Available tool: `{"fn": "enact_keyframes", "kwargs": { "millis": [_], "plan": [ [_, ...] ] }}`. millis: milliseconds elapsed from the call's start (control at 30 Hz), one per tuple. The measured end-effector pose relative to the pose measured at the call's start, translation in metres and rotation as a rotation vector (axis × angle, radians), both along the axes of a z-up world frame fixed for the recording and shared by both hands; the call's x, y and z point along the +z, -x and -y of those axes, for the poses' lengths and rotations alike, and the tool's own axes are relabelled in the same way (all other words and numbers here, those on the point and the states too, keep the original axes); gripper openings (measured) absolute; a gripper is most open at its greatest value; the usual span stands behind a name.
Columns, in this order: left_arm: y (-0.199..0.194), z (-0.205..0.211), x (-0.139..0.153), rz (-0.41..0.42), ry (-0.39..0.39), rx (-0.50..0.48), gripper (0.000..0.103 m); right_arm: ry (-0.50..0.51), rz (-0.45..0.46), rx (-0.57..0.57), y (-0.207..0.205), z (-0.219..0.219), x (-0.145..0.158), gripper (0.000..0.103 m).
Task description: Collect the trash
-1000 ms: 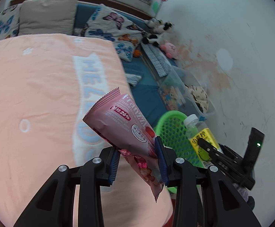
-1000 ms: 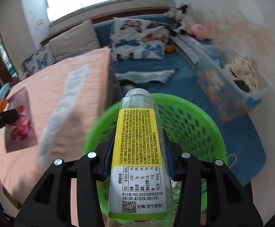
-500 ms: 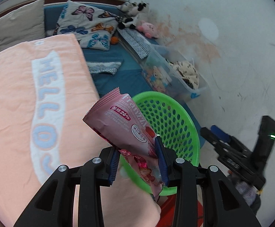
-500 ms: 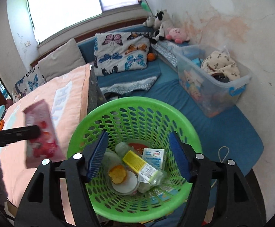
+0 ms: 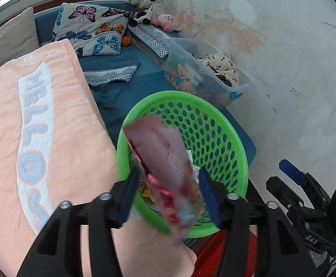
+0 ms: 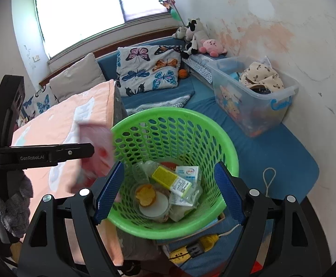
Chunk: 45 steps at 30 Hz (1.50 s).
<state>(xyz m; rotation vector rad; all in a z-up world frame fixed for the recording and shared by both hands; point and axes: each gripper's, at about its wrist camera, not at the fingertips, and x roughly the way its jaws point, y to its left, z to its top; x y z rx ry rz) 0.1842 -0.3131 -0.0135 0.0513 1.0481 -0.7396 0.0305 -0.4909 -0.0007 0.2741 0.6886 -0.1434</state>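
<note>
A pink snack wrapper [image 5: 168,170] is blurred between the fingers of my left gripper [image 5: 168,196], whose jaws stand wide apart, over the near rim of the green basket [image 5: 235,136]. The wrapper appears loose. In the right wrist view the wrapper [image 6: 96,152] is at the basket's left rim [image 6: 131,120], beside the left gripper's arm [image 6: 41,154]. My right gripper [image 6: 168,191] is open and empty above the basket. Inside lie the yellow-labelled bottle [image 6: 171,180], a white carton [image 6: 188,173] and a cup [image 6: 153,203].
A peach "HELLO" blanket [image 5: 29,138] covers the bed left of the basket. A clear storage bin [image 6: 253,101] stands by the stained wall on a blue mat [image 6: 272,152]. Butterfly pillows [image 6: 149,69] and plush toys [image 6: 198,39] lie behind. A yellow power strip [image 6: 191,249] lies under the basket.
My left gripper has opened and the pink wrapper is slipping, blurred, over the basket. My right gripper let the bottle go into the basket a second ago and has pulled back.
</note>
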Motion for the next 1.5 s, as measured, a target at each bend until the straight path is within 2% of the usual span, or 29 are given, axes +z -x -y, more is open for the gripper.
{"fn": "enact_keyframes", "kwargs": {
  "millis": [300, 700, 1167, 1300, 1500],
  "plan": [
    [0.015, -0.025, 0.007, 0.055, -0.012, 0.020, 0.081, -0.042, 0.015, 0.026, 0.008, -0.022, 0.000, 0.085],
    [0.039, -0.109, 0.032, 0.208, -0.066, 0.173, 0.094, -0.032, 0.048, 0.102, 0.013, -0.074, 0.016, 0.095],
    [0.060, -0.222, 0.041, 0.288, -0.146, 0.380, 0.096, -0.015, 0.067, 0.182, 0.013, -0.149, 0.025, 0.098],
    [0.069, -0.248, 0.040, 0.309, -0.167, 0.429, 0.096, -0.019, 0.072, 0.209, 0.012, -0.166, 0.027, 0.098],
    [0.081, -0.278, 0.040, 0.344, -0.186, 0.506, 0.096, 0.033, 0.078, 0.251, 0.013, -0.191, 0.031, 0.098]
  ]
}}
